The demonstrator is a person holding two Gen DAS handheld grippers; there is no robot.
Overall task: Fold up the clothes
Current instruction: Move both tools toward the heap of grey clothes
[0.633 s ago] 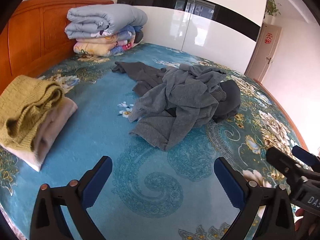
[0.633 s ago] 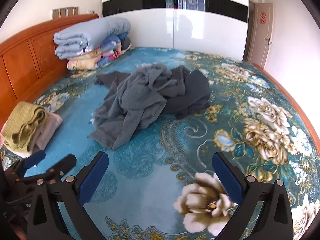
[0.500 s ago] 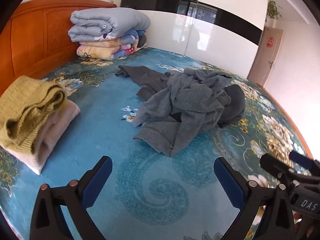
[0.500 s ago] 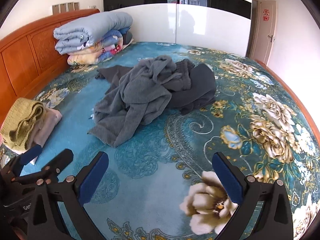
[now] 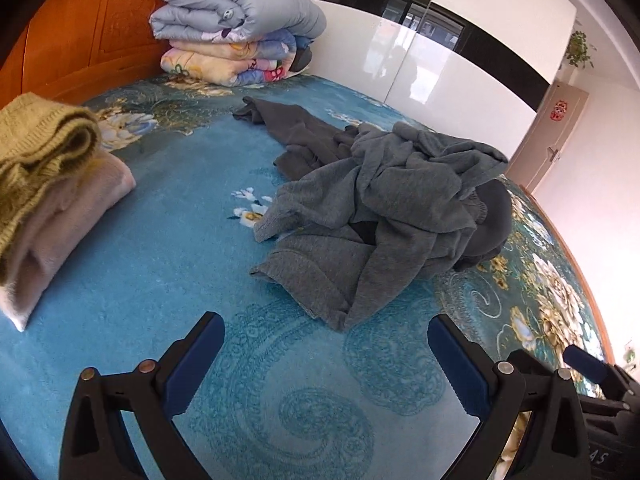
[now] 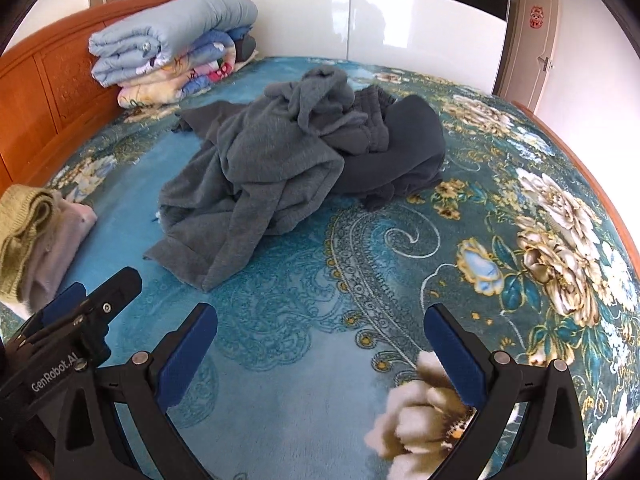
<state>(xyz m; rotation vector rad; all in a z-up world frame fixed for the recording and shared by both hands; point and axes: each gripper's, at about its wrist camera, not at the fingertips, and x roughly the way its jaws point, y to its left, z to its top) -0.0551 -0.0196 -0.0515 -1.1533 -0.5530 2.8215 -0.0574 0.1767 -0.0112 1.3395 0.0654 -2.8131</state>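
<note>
Ahead of both spread grippers (image 5: 326, 354) (image 6: 320, 344), bare bedspread (image 5: 160, 264); grey clothes heap's (image 5: 376, 216) hem nearest.

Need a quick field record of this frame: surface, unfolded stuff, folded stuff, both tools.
surface: bed with teal floral blanket
unfolded: grey garment pile, crumpled mid-bed, darker piece beneath
folded: olive knit sweater on top of a pale pink garment, at the left side
background: stacked quilts against wooden headboard
left tool: open, empty, short of the pile
right tool: open, empty, short of the pile
task state: pile not yet grasped
</note>
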